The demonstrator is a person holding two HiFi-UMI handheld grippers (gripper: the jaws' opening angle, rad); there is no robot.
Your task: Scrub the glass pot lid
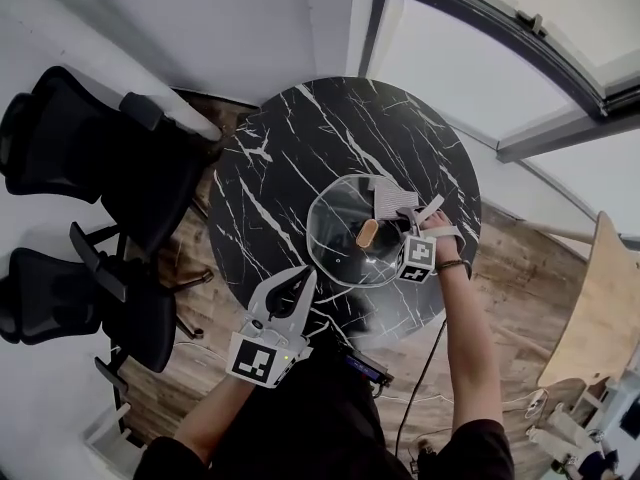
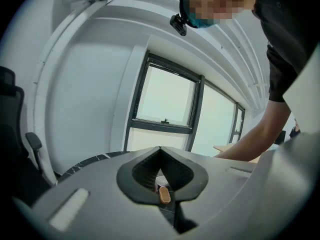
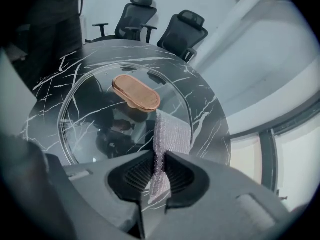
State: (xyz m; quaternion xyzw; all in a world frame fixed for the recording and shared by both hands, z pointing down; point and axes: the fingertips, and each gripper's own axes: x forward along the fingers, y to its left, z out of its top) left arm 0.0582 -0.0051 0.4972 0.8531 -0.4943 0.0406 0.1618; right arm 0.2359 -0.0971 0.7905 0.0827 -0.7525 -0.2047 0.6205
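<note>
Grip check: your right hand-held gripper [image 3: 159, 156] is clamped on a grey scrubbing cloth [image 3: 172, 131]. The cloth's free end appears to rest on the glass lid [image 3: 95, 124], just beside the brown knob [image 3: 136, 92]. The lid lies knob-up near the middle of the black marbled surface [image 1: 300, 138]. Your left hand-held gripper [image 1: 299, 278] has its jaws together on nothing and sits near the lid's rim without touching it. No suds or wet streaks show, so judge scrubbing as barely under way. Most of the glass remains to be covered, and the lid is unbraced.
</note>
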